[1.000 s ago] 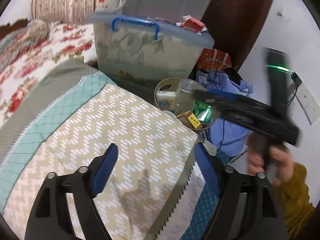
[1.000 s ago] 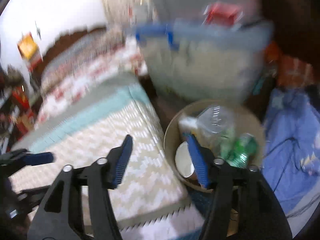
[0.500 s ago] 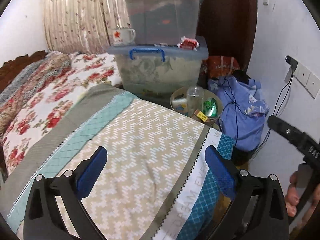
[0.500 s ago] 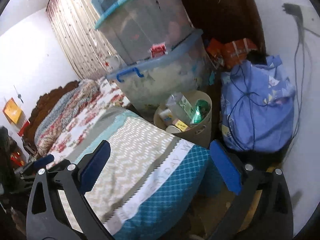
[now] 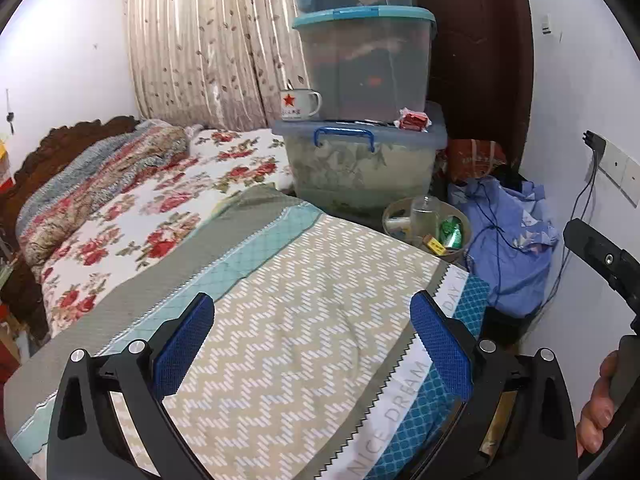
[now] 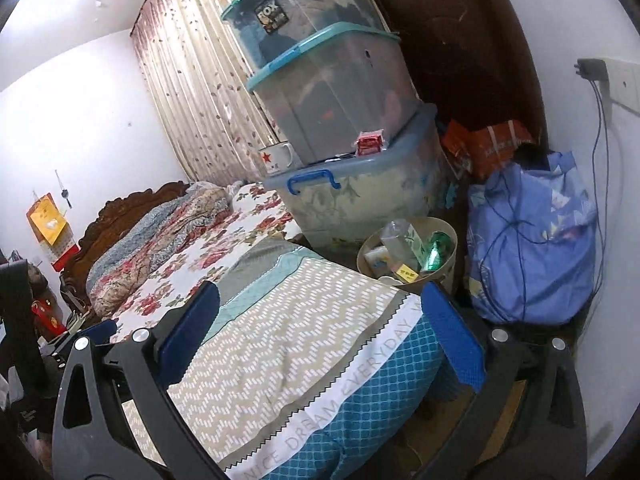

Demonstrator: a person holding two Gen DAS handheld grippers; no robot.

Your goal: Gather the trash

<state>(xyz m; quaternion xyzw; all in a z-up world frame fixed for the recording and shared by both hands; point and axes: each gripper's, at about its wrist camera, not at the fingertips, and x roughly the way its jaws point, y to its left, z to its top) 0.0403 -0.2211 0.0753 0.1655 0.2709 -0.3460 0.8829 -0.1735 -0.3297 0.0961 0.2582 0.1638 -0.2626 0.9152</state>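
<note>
The left gripper (image 5: 310, 344), black-framed with blue textured pads, is hovering over the foot of the bed with its jaws spread wide and nothing between them. The right gripper (image 6: 320, 328), of the same build, is likewise hanging above the bed's end with its jaws standing wide apart and empty. Beneath both is lying a beige zigzag-patterned quilt (image 5: 296, 320) with a teal diamond-print border and a white strip of lettering.

The round beige waste basket (image 6: 442, 276) is sitting on the floor just past the corner of the bed, well apart from both grippers. Inside it are showing a clear plastic bottle (image 6: 396, 238), a crumpled green can (image 6: 436, 250), a small yellow box (image 6: 408, 272) and a white carton (image 6: 378, 256).

Just behind the basket a clear plastic storage bin with a blue handle (image 5: 360, 168) is carrying a stack of teal-lidded bins (image 5: 366, 64). A white enamel mug with a red star (image 5: 298, 106) and a small red packet (image 5: 414, 118) are resting on the lower bin's lid. A blue cloth bag (image 6: 532, 248), draped with a dark cable, is slumping beside the basket against the white wall.
</note>
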